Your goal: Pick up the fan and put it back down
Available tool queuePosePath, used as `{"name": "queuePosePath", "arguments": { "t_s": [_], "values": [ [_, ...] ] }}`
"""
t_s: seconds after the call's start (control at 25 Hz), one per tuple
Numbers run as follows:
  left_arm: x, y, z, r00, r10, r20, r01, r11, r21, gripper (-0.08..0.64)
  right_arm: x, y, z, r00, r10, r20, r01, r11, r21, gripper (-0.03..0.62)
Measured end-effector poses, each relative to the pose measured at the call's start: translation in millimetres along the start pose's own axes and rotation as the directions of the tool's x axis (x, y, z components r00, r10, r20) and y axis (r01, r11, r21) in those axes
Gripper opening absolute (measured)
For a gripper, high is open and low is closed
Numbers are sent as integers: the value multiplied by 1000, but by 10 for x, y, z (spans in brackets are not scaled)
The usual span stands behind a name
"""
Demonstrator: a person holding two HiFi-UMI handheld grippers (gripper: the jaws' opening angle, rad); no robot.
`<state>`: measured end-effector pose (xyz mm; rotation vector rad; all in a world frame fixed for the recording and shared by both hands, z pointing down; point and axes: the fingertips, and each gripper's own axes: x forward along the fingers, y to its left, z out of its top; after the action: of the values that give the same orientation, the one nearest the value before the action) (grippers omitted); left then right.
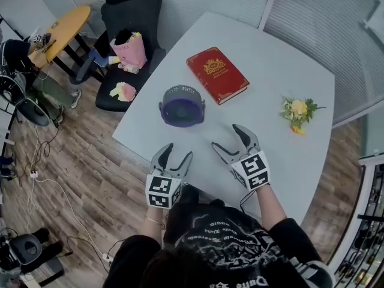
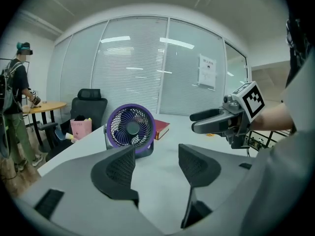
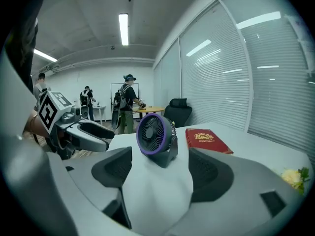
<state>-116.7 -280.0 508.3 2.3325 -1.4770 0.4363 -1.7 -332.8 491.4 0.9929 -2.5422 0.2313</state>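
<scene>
A small purple and grey fan (image 1: pixel 182 105) stands upright on the white table (image 1: pixel 264 77), facing the person. It also shows in the left gripper view as the fan (image 2: pixel 130 128) and in the right gripper view as the fan (image 3: pixel 156 136). My left gripper (image 1: pixel 171 159) hangs open near the table's front edge, short of the fan, with nothing between its jaws. My right gripper (image 1: pixel 233 141) is open too, to the right of the fan and apart from it. Each gripper sees the other: the right gripper (image 2: pixel 199 122) and the left gripper (image 3: pixel 103 136).
A red book (image 1: pixel 217 74) lies behind the fan. A yellow flower sprig (image 1: pixel 297 112) rests at the table's right. A black chair (image 1: pixel 129 35) with a pink bag stands off the far left corner. People stand by a round wooden table (image 3: pixel 145 110).
</scene>
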Motion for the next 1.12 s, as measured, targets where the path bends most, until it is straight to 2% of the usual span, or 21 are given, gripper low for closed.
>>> {"name": "queuePosePath", "arguments": {
  "t_s": [0.16,0.32,0.44,0.56,0.76,0.88,1.12],
  "values": [
    [-139,-323,71,1000,-23,18,22,999,40,279,-267,73,1,999,-20,31,21,999,-27,364],
    [-277,-591,135,997,-19,73,13,997,78,279,-548,135,-11,998,-38,58,39,999,-23,364],
    [-394,-749,152,994,-5,109,-1,998,59,279,-802,108,-78,992,-89,91,90,996,-3,362],
    [-491,-827,121,991,25,134,-30,999,37,279,-1025,95,-211,991,-102,83,103,995,-8,362],
    [-580,-970,-104,992,64,106,-66,998,12,279,-1336,49,-532,991,-130,41,131,991,-2,362],
    [-624,-1033,-108,989,91,116,-88,996,-25,279,-1408,22,-660,991,-128,28,128,992,-2,362],
    [-542,-1161,-78,989,71,130,-73,997,9,279,-1499,-39,-706,992,-124,27,124,992,-31,362]
  ]
}}
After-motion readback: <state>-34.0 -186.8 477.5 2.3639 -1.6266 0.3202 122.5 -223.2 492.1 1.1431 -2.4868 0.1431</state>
